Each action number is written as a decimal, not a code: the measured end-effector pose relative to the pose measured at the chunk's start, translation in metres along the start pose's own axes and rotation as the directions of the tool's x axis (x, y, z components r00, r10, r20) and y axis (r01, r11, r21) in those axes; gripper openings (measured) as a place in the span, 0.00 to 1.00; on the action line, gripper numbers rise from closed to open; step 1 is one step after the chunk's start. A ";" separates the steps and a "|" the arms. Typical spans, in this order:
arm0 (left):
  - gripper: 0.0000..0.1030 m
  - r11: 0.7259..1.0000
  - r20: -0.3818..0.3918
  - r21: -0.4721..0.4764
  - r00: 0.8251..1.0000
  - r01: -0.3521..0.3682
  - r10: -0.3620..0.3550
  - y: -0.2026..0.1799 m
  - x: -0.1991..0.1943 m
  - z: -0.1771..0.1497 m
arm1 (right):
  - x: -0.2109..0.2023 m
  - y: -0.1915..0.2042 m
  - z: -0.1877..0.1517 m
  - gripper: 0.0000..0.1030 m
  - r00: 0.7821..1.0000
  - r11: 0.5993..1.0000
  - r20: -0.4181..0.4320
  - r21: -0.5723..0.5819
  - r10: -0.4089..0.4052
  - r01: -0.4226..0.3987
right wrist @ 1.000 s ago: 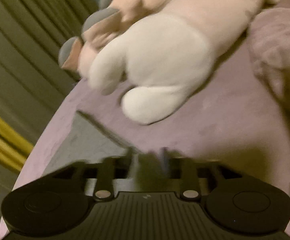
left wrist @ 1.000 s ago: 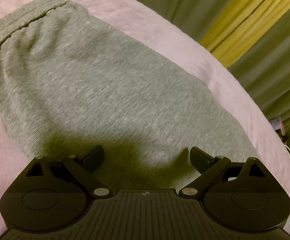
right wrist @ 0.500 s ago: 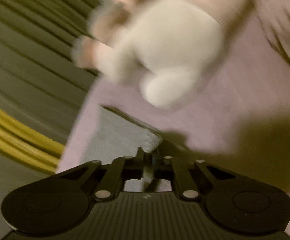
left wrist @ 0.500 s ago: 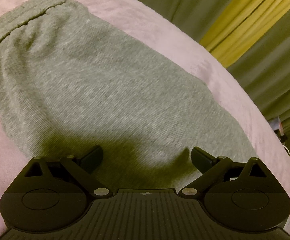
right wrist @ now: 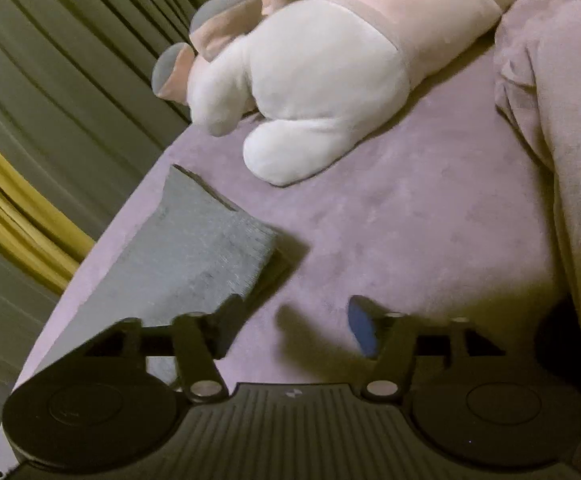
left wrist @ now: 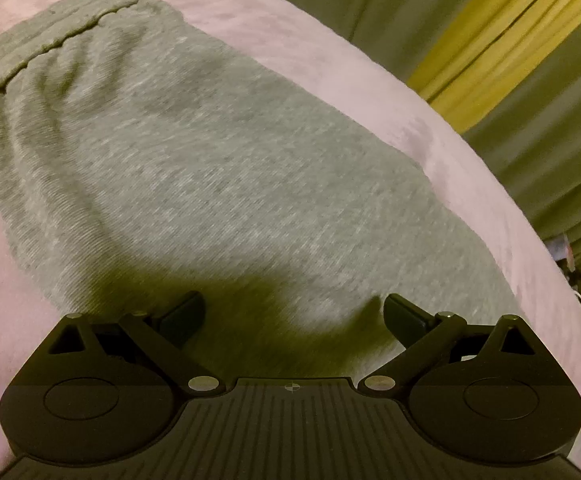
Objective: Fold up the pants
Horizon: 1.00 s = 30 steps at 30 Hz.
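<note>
Right hand-held gripper (right wrist: 290,326), jaws just opened and empty, beside grey pant leg (right wrist: 194,256) on mauve bedspread (right wrist: 410,220).

Left tool (left wrist: 292,314): jaws spread wide, black fingertips (left wrist: 182,314) well apart, nothing pinched between them; pointed steeply downward.

Right tool (right wrist: 290,326): jaws have just been opening and stand apart, nothing between them. Left finger dark, right finger shows a blue pad (right wrist: 360,330) on its inner face. Pointed downward at a shallower angle than the left. No hand or sleeve visible in either view.
</note>
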<state>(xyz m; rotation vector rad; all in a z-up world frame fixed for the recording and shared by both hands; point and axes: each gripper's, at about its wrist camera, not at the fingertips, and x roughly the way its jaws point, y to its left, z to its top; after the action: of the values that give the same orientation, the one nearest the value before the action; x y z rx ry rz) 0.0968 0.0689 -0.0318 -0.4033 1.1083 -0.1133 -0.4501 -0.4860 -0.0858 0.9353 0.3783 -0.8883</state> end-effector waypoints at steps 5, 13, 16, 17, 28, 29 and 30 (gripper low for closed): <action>0.97 1.000 -0.001 -0.031 1.000 0.006 -0.006 0.004 -0.010 -0.003 | -0.002 -0.005 0.009 0.92 0.998 0.999 0.061 0.042 0.005 -0.007; 0.97 0.991 -0.002 -0.127 0.999 0.050 -0.051 0.019 -0.011 -0.001 | 0.031 -0.027 0.030 0.96 0.984 0.976 -0.033 0.144 0.173 -0.166; 0.98 0.994 -0.001 -0.107 0.999 0.034 -0.034 0.014 -0.010 -0.003 | 0.041 -0.029 0.033 0.96 0.966 0.952 -0.035 0.183 0.256 -0.245; 0.98 0.995 -0.001 -0.099 1.000 0.027 -0.028 0.011 -0.008 -0.002 | 0.044 -0.029 0.032 0.96 0.961 0.944 -0.032 0.198 0.274 -0.263; 0.98 0.999 -0.001 -0.041 1.000 -0.011 0.011 0.003 -0.003 -0.001 | 0.085 0.018 0.033 0.75 0.936 0.936 -0.076 0.107 0.344 -0.336; 0.98 0.999 -0.002 -0.041 1.000 -0.011 0.011 0.003 -0.003 -0.001 | 0.087 0.020 0.034 0.57 0.935 0.935 -0.074 0.113 0.346 -0.336; 0.98 0.999 -0.001 -0.042 1.000 -0.011 0.011 0.002 -0.003 -0.001 | 0.096 0.021 0.035 0.20 0.926 0.926 -0.099 0.143 0.365 -0.349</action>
<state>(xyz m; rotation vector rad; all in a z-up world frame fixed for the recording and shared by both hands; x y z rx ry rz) 0.0944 0.0718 -0.0306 -0.4345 1.1153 -0.0810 -0.3783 -0.5557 -0.1154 1.1353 0.2483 -0.5229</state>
